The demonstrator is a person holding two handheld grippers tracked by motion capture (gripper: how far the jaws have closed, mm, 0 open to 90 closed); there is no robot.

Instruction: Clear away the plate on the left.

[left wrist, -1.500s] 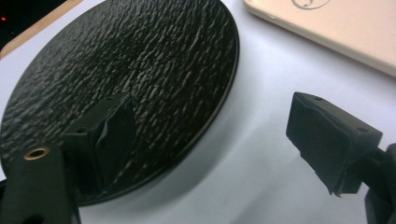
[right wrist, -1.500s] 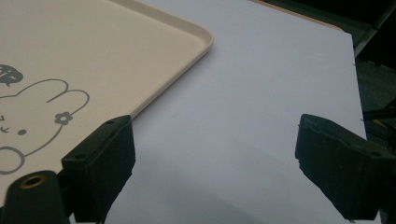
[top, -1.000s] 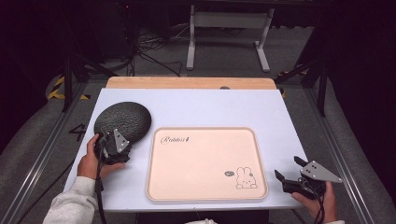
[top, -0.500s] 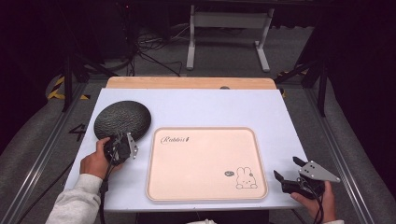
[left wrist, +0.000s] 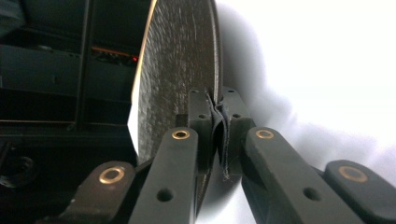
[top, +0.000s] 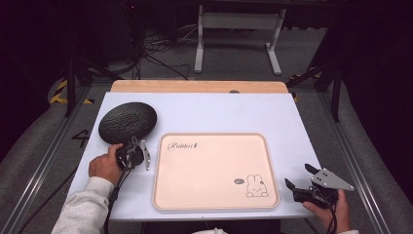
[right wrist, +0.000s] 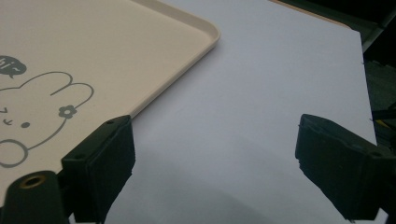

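So the left tongs point(top: 138, 155) are sitting near the left edge of the white rectangular desk point(top: 209, 112), and their jaws have just been closing. In the left gripper view they're clamped right down on the rim of the round black textured plate point(left wrist: 180, 70), with the plate's edge pinched between the two pads and what looks like the pad lining squished up in the gap. From the high view, that plate point(top: 127, 122) lies in the left part of the desk, closer to the far edge than the near one, and the tongs meet it at its near rim. The hand point(top: 104, 165) holding them comes in from the near-left corner, in a light grey sleeve point(top: 83, 209).

Next to the plate, just to its right and nearer the front edge, there's a pale pink rectangular plastic tray point(top: 214, 170) with rounded corners. It has some script lettering in its far-left corner and a little rabbit drawing point(top: 255, 186) toward its near-right corner. Plate and tray sit close, but I can't tell if they actually touch.

The right tongs point(top: 298, 178) are over by the near-right corner of the desk, off the tray's right side, jaws standing wide with nothing between them. In the right gripper view you just see bare white desk between the pads, with the tray's corner point(right wrist: 205, 32) off to one side.
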